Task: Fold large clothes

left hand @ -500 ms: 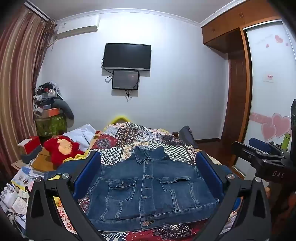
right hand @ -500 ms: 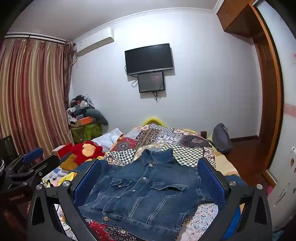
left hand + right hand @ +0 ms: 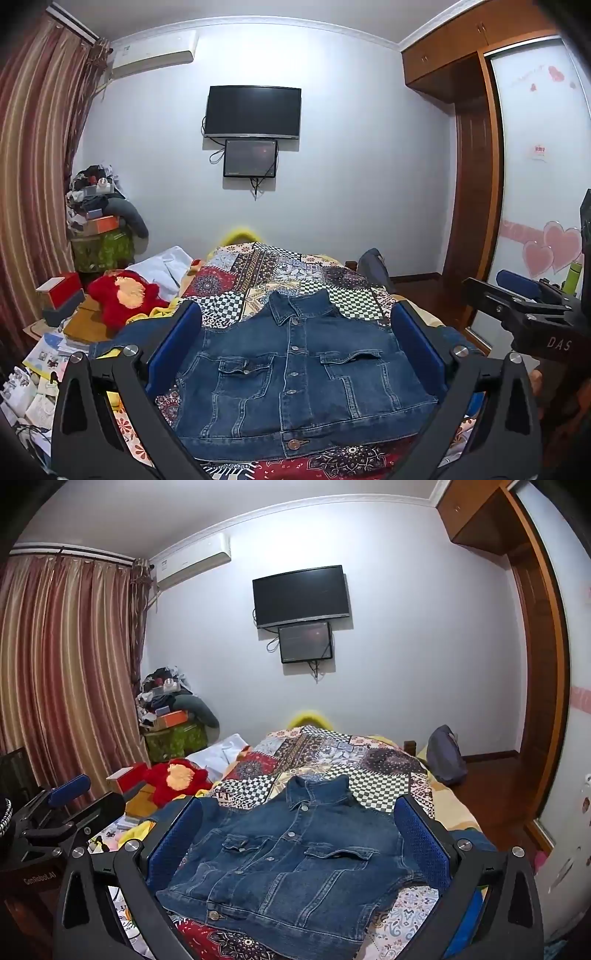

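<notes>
A: What was cut off or hard to see?
B: The lower hem of the denim jacket ran behind the black arms of the left gripper, and both sleeves were mostly hidden behind its blue pads; only a strip of sleeve showed at 9 o'clock. In the right wrist view the right gripper covered the jacket's edges the same way.

A: And the tools?
B: Both had their fingers spread wide apart, holding nothing. Neither touched the denim; how high they were above it could not be told.

A: Where did the jacket lie against them?
B: Flat, buttoned, front up, on the patchwork bedspread, framed between the pads of each gripper, collar toward 12 o'clock. From the left wrist, the right gripper showed at 3 o'clock; from the right wrist, the left one showed at 9 o'clock.

A: What lay around?
B: At 9 to 10 o'clock, papers, a red plush toy and a red box beside the bed. Beyond, a heap of clutter by the striped curtain. At 1 o'clock a dark backpack sat at the bed's edge. Farthest, a wall television with a smaller screen under it, an air conditioner, and a wardrobe at 2 o'clock
</notes>
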A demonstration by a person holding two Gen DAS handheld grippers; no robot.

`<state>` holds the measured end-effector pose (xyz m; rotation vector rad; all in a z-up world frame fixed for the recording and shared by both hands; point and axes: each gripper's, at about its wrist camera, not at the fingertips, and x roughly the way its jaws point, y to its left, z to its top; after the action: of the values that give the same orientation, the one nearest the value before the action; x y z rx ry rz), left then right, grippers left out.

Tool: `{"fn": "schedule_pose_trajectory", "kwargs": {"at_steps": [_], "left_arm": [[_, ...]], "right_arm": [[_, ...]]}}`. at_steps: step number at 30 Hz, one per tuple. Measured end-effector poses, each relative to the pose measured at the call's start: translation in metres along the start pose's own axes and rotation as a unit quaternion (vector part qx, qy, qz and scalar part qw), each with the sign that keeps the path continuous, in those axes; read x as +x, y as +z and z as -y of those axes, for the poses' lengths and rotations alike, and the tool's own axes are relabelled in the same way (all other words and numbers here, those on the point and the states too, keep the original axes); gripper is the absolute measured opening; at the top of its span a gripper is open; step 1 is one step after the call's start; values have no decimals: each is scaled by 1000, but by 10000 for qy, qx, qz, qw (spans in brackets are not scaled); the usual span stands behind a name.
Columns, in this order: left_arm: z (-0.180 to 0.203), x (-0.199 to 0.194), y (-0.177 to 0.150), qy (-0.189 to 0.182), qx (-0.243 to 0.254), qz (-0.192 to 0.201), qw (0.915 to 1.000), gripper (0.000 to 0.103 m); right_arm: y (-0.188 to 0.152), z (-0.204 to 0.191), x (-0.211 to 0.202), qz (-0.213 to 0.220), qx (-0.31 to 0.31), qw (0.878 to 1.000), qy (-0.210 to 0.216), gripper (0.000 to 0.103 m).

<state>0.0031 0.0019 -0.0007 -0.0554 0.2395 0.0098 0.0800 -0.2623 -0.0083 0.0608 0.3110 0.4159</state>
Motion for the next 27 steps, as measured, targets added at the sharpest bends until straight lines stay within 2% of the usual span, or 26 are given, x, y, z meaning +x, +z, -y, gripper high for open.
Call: {"fn": "schedule_pose_trajectory", "kwargs": {"at_steps": [27], "left_arm": [[1, 3, 2, 12, -19, -25, 10000, 103]], "right_arm": [[0, -1, 3, -47, 6, 10000, 7, 103]]}}
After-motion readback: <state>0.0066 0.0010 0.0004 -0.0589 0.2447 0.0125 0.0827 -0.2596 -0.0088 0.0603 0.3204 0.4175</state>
